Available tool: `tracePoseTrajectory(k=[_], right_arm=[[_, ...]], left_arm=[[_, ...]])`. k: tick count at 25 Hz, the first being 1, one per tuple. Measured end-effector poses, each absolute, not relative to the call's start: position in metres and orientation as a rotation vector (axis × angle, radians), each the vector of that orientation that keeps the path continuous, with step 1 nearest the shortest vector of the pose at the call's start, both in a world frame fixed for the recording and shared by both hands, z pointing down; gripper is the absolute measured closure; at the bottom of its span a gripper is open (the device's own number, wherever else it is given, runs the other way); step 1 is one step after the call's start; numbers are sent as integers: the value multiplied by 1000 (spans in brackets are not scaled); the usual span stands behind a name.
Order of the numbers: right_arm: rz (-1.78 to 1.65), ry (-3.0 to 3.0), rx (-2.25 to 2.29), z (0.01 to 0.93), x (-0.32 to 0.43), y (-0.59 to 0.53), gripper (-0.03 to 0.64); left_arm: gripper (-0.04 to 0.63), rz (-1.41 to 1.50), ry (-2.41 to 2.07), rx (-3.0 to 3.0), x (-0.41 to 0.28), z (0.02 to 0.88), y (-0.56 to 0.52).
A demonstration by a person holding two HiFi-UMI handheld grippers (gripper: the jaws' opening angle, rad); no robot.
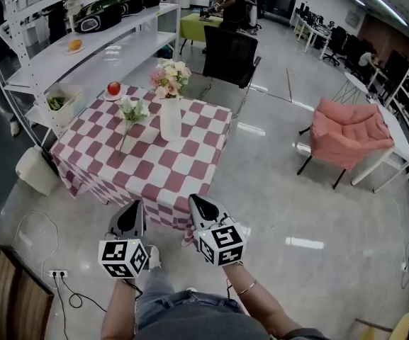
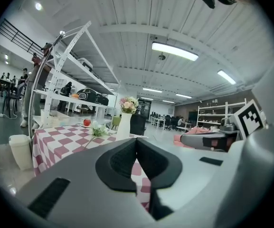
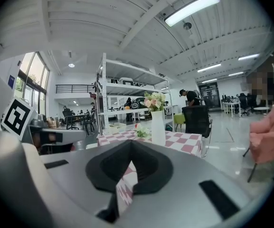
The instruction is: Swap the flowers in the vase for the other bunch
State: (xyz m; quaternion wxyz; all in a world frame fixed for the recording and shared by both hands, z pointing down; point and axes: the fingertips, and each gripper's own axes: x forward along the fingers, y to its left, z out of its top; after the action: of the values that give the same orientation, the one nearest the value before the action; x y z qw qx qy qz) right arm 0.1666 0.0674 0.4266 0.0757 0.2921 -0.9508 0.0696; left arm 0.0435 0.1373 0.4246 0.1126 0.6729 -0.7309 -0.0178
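Note:
A white vase [image 1: 170, 119] with pink and cream flowers [image 1: 170, 76] stands upright near the far side of the red-and-white checked table [image 1: 190, 163]. The other bunch [image 1: 132, 110], white blooms on a green stem, lies flat on the cloth to the vase's left. My left gripper [image 1: 137, 205] and right gripper [image 1: 194, 201] hover side by side at the table's near edge, well short of both bunches. Both are shut with nothing in them. The left gripper view shows its tips [image 2: 137, 139] together, with the vase [image 2: 124, 126] and lying bunch [image 2: 98, 129] beyond. The right gripper [image 3: 130, 142] faces the vase [image 3: 157, 127].
A red apple [image 1: 113, 88] sits on a plate at the table's far left corner. A black chair [image 1: 229, 55] stands behind the table and a pink armchair [image 1: 349, 134] to the right. A white shelf rack [image 1: 83, 48] runs along the left, with a white bin [image 1: 37, 170] below it.

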Motion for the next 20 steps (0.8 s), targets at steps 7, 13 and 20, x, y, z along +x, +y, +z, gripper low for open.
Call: tracePoseTrajectory(k=[7,13,20], right_arm=[[226,-2810,939,435,106,14,606],[271,-2754,1022,445,57,-31,607],[300,-2682,1142,447,16,-79,607]], left_arm=[[578,-55,-2079,1998,-22,436,77],[578,-58,-2004,2021,-78,441,22],[578,-22,-1914,2121,-127,438,-38]])
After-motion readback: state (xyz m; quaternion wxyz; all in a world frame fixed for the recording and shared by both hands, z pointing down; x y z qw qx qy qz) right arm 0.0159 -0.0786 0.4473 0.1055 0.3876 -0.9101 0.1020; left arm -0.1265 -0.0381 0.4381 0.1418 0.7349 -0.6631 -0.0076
